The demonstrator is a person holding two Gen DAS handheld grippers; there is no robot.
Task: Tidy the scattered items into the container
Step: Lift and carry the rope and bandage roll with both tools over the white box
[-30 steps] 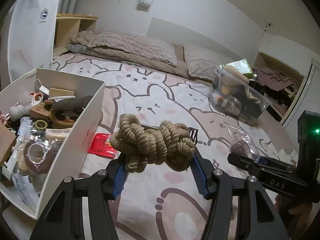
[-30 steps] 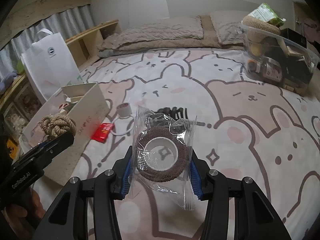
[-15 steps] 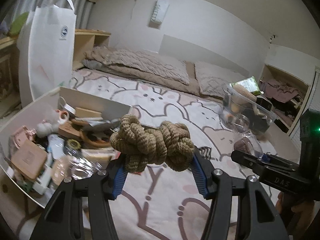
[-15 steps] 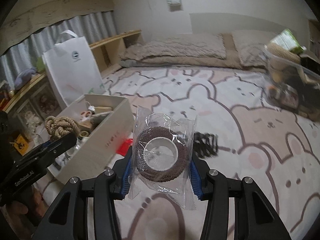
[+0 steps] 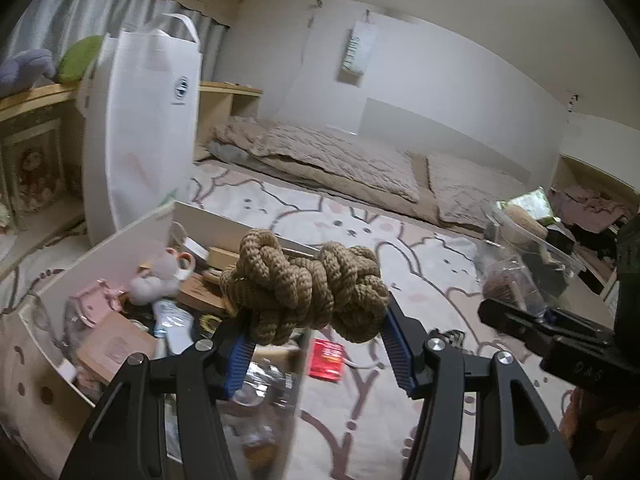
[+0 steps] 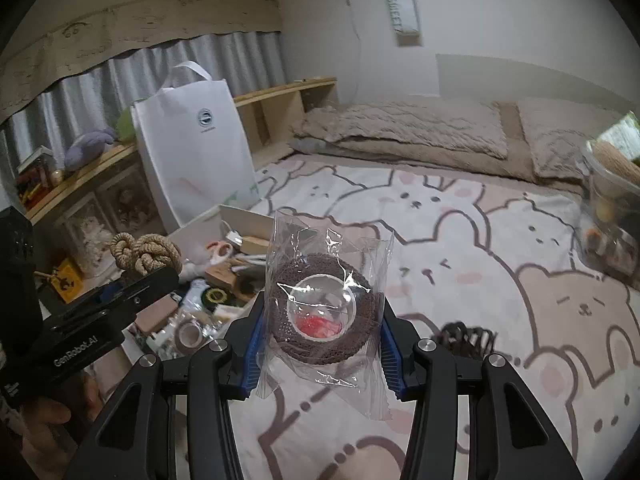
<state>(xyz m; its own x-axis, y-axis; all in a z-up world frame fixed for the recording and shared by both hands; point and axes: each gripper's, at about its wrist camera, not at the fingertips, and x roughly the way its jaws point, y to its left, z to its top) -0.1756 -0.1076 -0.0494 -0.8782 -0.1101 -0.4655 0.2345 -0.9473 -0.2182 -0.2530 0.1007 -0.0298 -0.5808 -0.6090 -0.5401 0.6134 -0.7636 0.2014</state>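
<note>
My left gripper (image 5: 316, 340) is shut on a knotted tan rope bundle (image 5: 304, 288), held just above the near right corner of the white box (image 5: 112, 252), which is full of small items. In the right wrist view that rope bundle (image 6: 144, 254) hangs at the left over the white box (image 6: 240, 216). My right gripper (image 6: 320, 336) is shut on a brown tape roll in a clear plastic bag (image 6: 324, 312), above the bed beside the box. A red packet (image 5: 326, 360) and a black comb (image 6: 466, 338) lie on the bedspread.
A tall white tote bag (image 5: 144, 128) stands behind the box by wooden shelves (image 6: 276, 116). A clear bin (image 6: 608, 216) with several items sits at the right. Pillows and a brown quilt (image 5: 320, 156) lie at the head of the bed.
Both grippers have risen and swung left toward the white box, each still gripping its item. The box now lies under the left gripper and close to the right one.
</note>
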